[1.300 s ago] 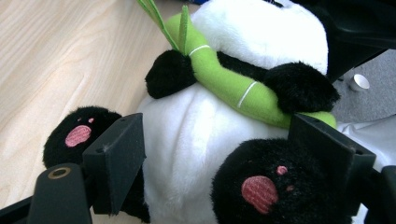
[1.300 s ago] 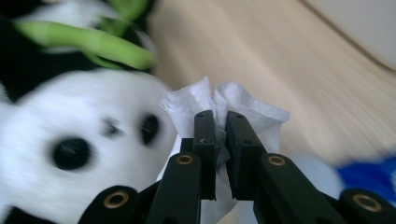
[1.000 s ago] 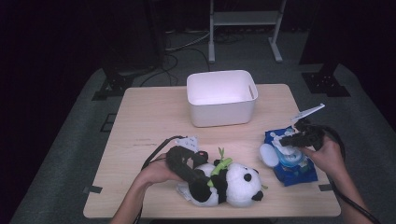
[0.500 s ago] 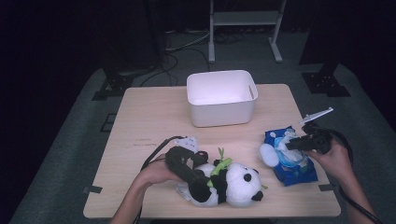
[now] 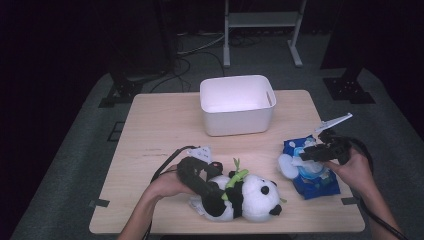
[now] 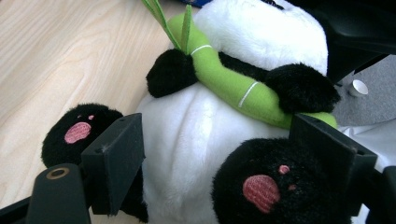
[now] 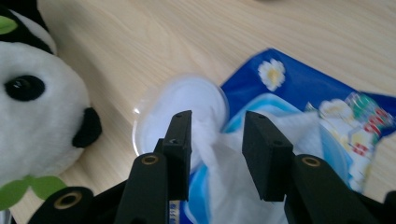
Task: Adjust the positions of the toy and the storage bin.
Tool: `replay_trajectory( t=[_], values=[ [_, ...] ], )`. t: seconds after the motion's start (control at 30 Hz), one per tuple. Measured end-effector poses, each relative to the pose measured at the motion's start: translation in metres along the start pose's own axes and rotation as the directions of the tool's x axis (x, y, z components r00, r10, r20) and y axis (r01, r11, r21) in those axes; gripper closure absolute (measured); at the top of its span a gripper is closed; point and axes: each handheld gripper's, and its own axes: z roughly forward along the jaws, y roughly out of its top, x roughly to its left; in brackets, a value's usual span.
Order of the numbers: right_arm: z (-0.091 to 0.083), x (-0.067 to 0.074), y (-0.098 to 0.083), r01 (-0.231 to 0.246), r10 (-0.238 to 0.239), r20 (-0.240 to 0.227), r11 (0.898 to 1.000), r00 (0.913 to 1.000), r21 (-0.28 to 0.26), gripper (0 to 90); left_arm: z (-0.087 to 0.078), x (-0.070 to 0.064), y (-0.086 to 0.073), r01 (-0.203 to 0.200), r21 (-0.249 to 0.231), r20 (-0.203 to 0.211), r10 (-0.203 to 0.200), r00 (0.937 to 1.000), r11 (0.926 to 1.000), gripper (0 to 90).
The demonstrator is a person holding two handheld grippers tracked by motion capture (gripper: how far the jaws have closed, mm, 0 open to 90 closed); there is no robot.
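**Operator:** Table first, since it's carrying everything: I'm keeping the white bin parked at the far middle, out of both hands' way.

**Observer:** And the panda?

**Operator:** Panda is lying on its back near the front edge. I'm straddling its belly with the left gripper, jaws spread wide on either side of the body and not yet squeezing. From the left gripper view, one pad is sitting by a black foot and the other by the second foot, just under the green bamboo stalk in its paws. I'm judging that hold is for pinning the toy or getting ready to lift it.

**Observer:** What's the right hand doing?

**Operator:** I'm working the blue wipes pack, lying just right of the panda's head. Its round lid is flipped open toward the panda, so the opening is facing up.

**Observer:** Got a wipe?

**Operator:** Right gripper is hovering with jaws partly open around the white wipe sticking up; I'm not pinching it yet.
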Motion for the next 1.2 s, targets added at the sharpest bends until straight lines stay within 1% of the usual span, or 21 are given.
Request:
replay_trajectory(
  t=[0.13, 0.27, 0.3, 0.43, 0.5, 0.53, 0.6, 0.83, 0.87, 1.03, 1.13, 1.2],
  values=[
    [0.003, 0.014, 0.008, 0.04, -0.04, -0.042, 0.999, 0.9983, -0.007, 61.6, 0.0, 0.0, 0.0, 0.0, 0.0, -0.001, 0.0, 1.0, 1.0, 18.2],
    [0.006, 0.028, 0.016, 0.078, -0.08, -0.095, 0.997, 0.9922, -0.021, 61.3, 0.0, -0.001, -0.001, -0.001, -0.003, -0.001, 0.001, 1.0, 1.0, 18.2],
    [0.008, 0.033, 0.019, 0.092, -0.094, -0.109, 0.996, 0.9897, -0.024, 60.8, 0.0, -0.001, -0.001, -0.001, -0.003, -0.001, 0.001, 1.0, 1.0, 18.2],
    [0.01, 0.045, 0.026, 0.116, -0.121, -0.162, 0.992, 0.9794, -0.039, 60.2, 0.0, -0.001, -0.001, 0.0, -0.004, -0.001, 0.0, 1.0, 1.0, 18.2],
    [0.012, 0.051, 0.029, 0.128, -0.135, -0.196, 0.991, 0.9712, -0.05, 59.8, 0.0, -0.001, -0.001, -0.001, -0.003, -0.001, 0.001, 1.0, 1.0, 18.2],
    [0.013, 0.054, 0.031, 0.133, -0.141, -0.206, 0.99, 0.9684, -0.05, 59.8, 0.0, -0.001, -0.001, 0.001, -0.003, -0.001, -0.001, 1.0, 1.0, 18.2],
    [0.015, 0.059, 0.034, 0.148, -0.155, -0.219, 0.988, 0.9632, -0.05, 59.3, 0.0, -0.001, -0.001, 0.001, -0.003, -0.001, -0.001, 1.0, 1.0, 18.2],
    [0.023, 0.075, 0.043, 0.191, -0.199, -0.275, 0.98, 0.9406, -0.055, 58.2, 0.0, -0.001, -0.001, 0.001, -0.003, 0.0, -0.001, 1.0, 1.0, 18.2],
    [0.024, 0.077, 0.044, 0.194, -0.2, -0.278, 0.98, 0.9394, -0.051, 58.1, 0.0, -0.001, -0.001, 0.001, -0.004, 0.0, -0.001, 1.0, 1.0, 18.2],
    [0.029, 0.083, 0.049, 0.206, -0.212, -0.31, 0.977, 0.9266, -0.053, 56.8, 0.0, -0.001, -0.001, 0.001, -0.005, 0.0, -0.001, 1.0, 1.0, 18.2],
    [0.031, 0.086, 0.052, 0.214, -0.221, -0.32, 0.975, 0.9212, -0.056, 56.3, 0.0, -0.001, -0.001, 0.0, -0.004, -0.001, 0.0, 1.0, 1.0, 18.2],
    [0.032, 0.089, 0.054, 0.223, -0.231, -0.331, 0.973, 0.915, -0.062, 56.1, 0.0, -0.001, -0.001, 0.0, -0.004, -0.001, 0.0, 1.0, 1.0, 18.2]
  ],
)
